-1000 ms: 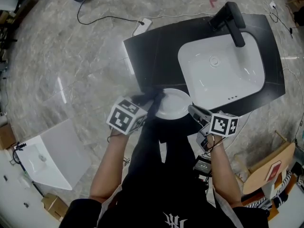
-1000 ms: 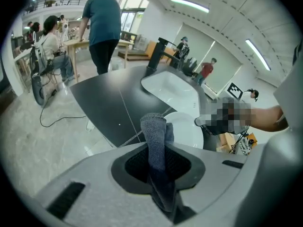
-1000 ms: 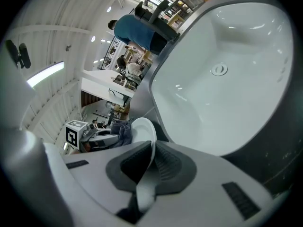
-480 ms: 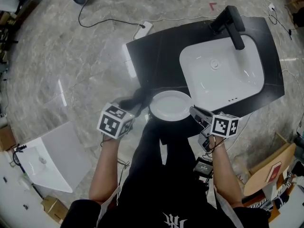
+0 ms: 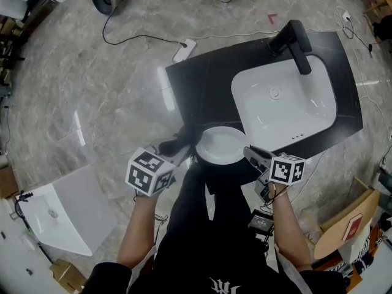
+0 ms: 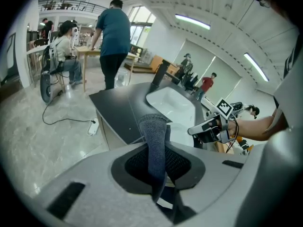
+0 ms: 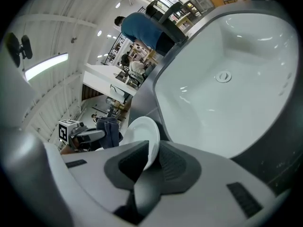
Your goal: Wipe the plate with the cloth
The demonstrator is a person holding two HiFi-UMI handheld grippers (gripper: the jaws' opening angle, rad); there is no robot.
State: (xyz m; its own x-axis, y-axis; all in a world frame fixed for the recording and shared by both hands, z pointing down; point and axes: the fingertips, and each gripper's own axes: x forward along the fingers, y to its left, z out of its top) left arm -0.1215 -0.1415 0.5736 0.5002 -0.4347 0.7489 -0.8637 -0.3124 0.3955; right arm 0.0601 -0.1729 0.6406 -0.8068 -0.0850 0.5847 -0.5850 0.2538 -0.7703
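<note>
Your left gripper [image 5: 181,152] is clamped on the dark cloth [image 5: 176,142], which stands up between its jaws, just beside the white plate's [image 5: 220,144] left edge. Whether cloth and plate touch, you cannot tell. Your right gripper [image 5: 250,154] pinches the plate's right rim. Its jaws have just been opening, with the rim between the pads. The plate sits tilted before the sink [image 5: 283,100].

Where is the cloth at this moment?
In the head view, the cloth sits left of centre, pinched in the left gripper. It is just left of the plate, at the front edge of the counter.
</note>
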